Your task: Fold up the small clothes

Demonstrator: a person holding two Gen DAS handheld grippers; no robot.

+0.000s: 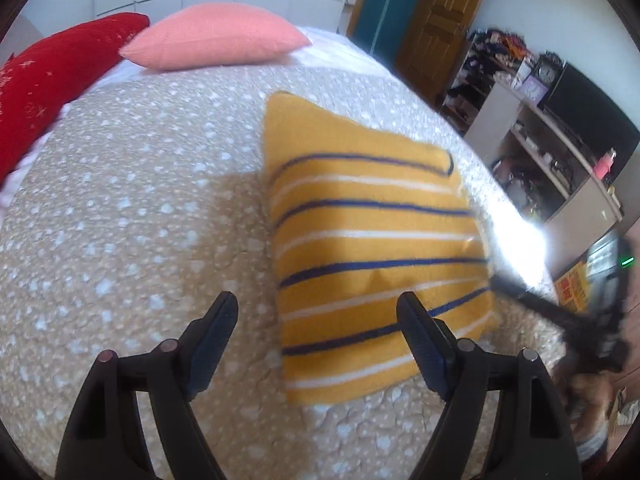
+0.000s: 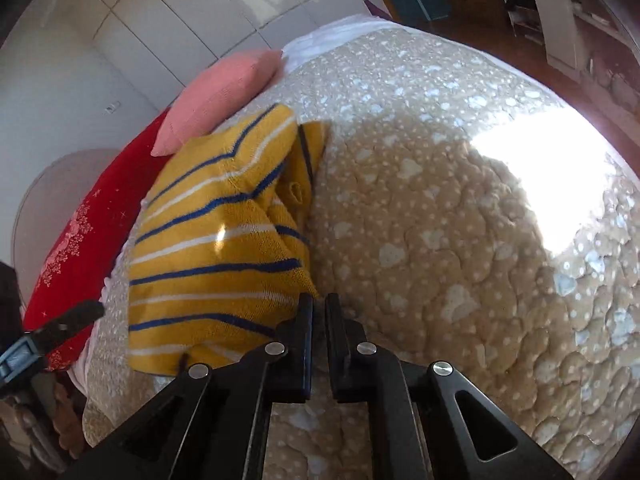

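Observation:
A small yellow knit garment with blue and white stripes lies folded into a rough rectangle on the beige spotted bedspread. My left gripper is open and empty above the bedspread, its right finger over the garment's near edge. In the right wrist view the garment lies left of centre. My right gripper is shut, its tips at the garment's near right corner; I cannot tell if any cloth is pinched. The right gripper also shows blurred at the left wrist view's right edge.
A pink pillow and a red pillow lie at the head of the bed. Shelves with clutter and a wooden door stand to the right. A bright sun patch falls on the bedspread.

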